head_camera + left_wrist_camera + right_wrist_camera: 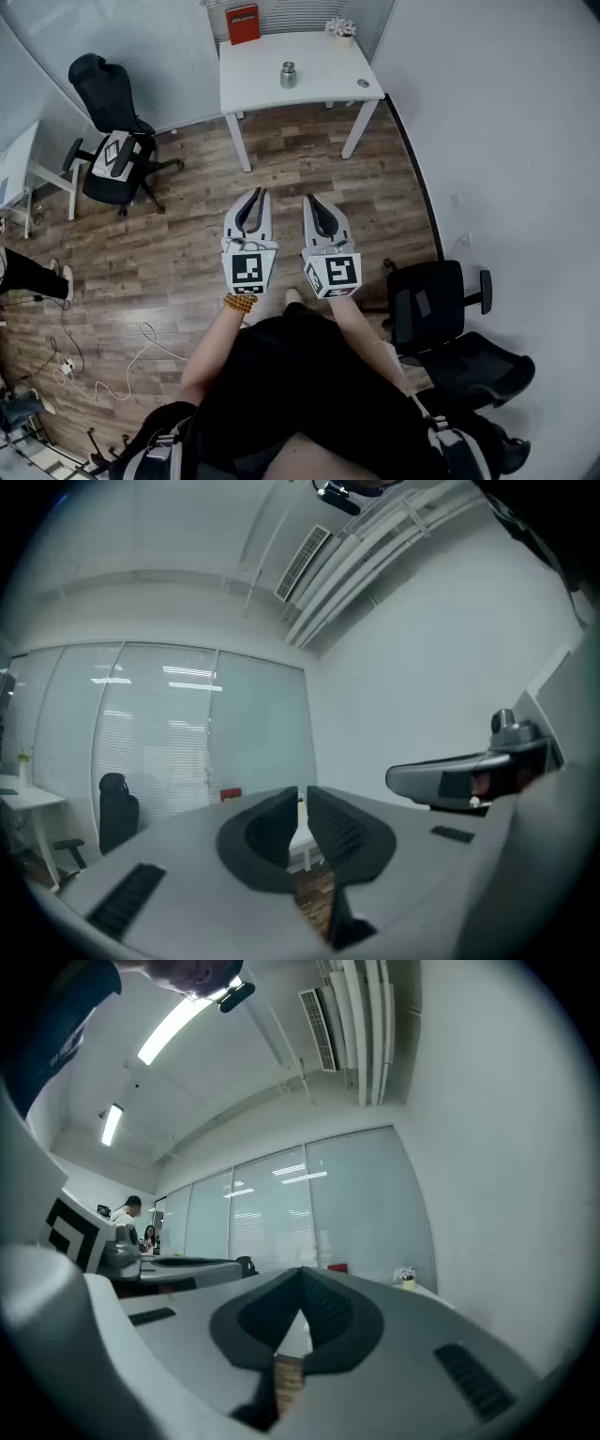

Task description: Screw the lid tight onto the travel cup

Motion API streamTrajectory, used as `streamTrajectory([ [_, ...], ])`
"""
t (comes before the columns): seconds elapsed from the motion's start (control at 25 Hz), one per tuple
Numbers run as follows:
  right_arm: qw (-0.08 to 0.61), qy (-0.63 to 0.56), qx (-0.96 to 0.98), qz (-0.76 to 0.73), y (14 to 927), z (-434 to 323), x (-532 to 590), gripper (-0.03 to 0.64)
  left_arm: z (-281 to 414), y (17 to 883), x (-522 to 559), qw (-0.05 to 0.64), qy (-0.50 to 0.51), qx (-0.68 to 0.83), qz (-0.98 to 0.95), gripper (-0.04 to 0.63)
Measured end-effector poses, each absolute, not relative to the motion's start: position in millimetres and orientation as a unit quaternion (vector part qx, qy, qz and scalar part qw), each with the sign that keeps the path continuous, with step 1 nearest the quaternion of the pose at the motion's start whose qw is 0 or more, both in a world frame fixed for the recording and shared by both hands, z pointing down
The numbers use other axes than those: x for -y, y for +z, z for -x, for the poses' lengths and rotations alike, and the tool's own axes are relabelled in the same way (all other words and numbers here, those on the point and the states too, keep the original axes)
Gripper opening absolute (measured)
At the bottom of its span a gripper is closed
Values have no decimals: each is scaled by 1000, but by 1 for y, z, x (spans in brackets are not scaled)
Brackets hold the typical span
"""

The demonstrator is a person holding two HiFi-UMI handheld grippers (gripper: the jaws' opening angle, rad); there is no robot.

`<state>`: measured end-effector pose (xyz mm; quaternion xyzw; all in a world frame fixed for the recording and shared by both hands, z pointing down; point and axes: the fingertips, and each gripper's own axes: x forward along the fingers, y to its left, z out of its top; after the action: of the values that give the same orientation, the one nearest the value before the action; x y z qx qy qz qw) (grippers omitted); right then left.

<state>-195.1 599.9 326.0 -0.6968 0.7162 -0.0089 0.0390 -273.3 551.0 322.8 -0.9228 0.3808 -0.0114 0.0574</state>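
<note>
Our left claw (254,194) and right claw (312,198) are pressed together, empty. The cup (289,74) stands on the table (258,75) at upper centre, well apart; arriving closed, we might topple it.

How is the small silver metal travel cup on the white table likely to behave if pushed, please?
The silver metal travel cup looks rigid, so it should not give when gripped. Its shiny round wall may be slippery. It stands upright and squat on the smooth white table, so a low push would probably slide rather than tip it.
</note>
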Motion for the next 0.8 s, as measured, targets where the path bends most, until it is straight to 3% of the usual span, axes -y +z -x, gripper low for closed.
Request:
streamTrajectory([
  [0.4, 38, -72, -742, 666, 367, 119, -572, 0, 219, 351, -533, 36, -33, -405, 913, 38],
  [0.8, 17, -77, -741, 667, 380, 82, -473, 0, 185, 376, -428, 12, -30, -406, 913, 37],
])
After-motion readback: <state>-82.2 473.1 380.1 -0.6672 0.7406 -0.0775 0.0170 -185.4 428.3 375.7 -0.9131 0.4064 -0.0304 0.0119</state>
